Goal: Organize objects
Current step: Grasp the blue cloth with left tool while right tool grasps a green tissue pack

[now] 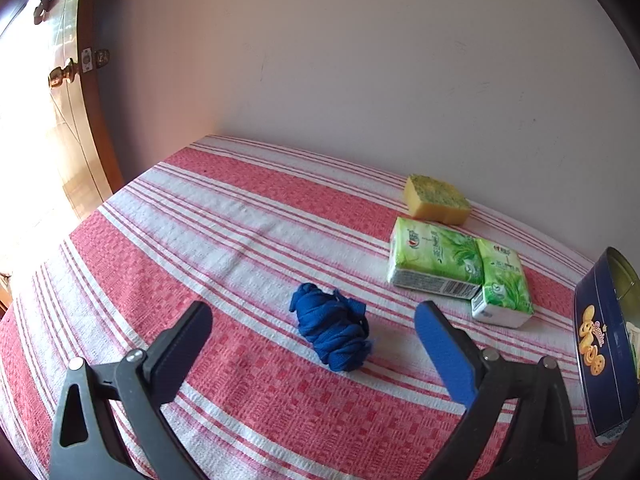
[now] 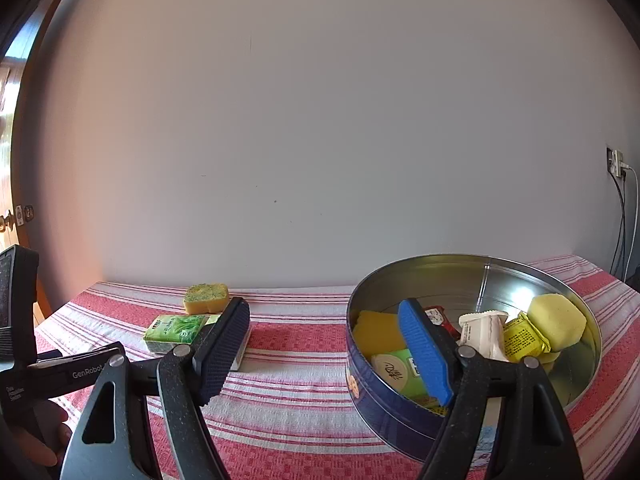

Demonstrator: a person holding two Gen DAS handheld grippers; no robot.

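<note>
A bundle of blue cloth (image 1: 334, 332) lies on the striped tablecloth, just ahead of my open left gripper (image 1: 314, 318), whose fingers stand either side of it without touching. Beyond it lie two green tissue packs (image 1: 436, 260), (image 1: 504, 284) and a yellow sponge (image 1: 438, 199). The round blue tin (image 2: 480, 340) holds several small items, among them a yellow sponge (image 2: 558, 322) and a white packet (image 2: 482, 332). My right gripper (image 2: 324, 316) hovers open and empty at the tin's left rim, its blue pad over the tin. The sponge (image 2: 206, 298) and a tissue pack (image 2: 176, 330) show left of it.
The table (image 1: 248, 208) butts against a plain wall. A wooden door with a brass knob (image 1: 62, 76) stands at the left. The left gripper's body and a hand (image 2: 36, 440) show at the lower left of the right wrist view. Cables hang from a wall socket (image 2: 618, 164) at the right.
</note>
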